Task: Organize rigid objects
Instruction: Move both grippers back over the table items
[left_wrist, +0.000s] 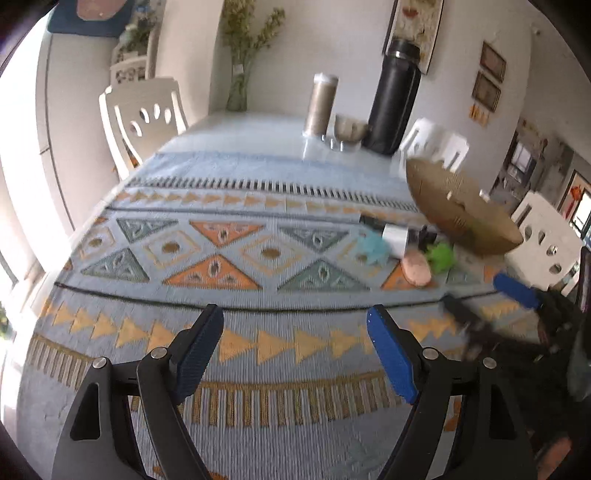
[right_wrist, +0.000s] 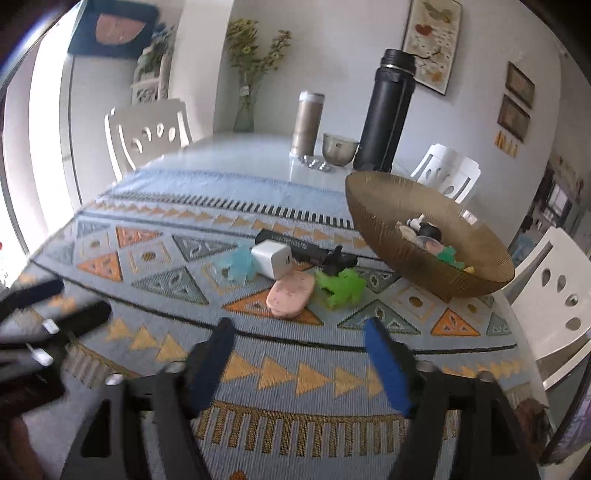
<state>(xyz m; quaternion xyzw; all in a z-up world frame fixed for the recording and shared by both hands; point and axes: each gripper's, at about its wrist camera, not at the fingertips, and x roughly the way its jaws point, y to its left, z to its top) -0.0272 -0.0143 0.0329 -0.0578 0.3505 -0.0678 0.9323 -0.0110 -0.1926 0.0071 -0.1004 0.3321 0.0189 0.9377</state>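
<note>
Both grippers wide open, empty: left gripper (left_wrist: 295, 332) over bare patterned cloth (left_wrist: 229, 258), right gripper (right_wrist: 299, 343) aimed at the clutter ahead. Loose pieces clustered mid-table, just left of the brown bowl (right_wrist: 384, 206): white charger cube (right_wrist: 271, 258), pink oval piece (right_wrist: 290, 295) touching green toy (right_wrist: 341, 286), pale blue toy (right_wrist: 236, 266), long black bar (right_wrist: 295, 243) behind. Bowl already holding several small items. Probably all light and stiff. Cube smooth, likely slippery; best pinched across flat opposite faces. Pink oval lying flat, low profile; pinch across its narrow width, pads close to cloth. Green toy irregular; grip the body, not the limbs. Bowl ribbed, possibly fragile; release low inside.
</note>
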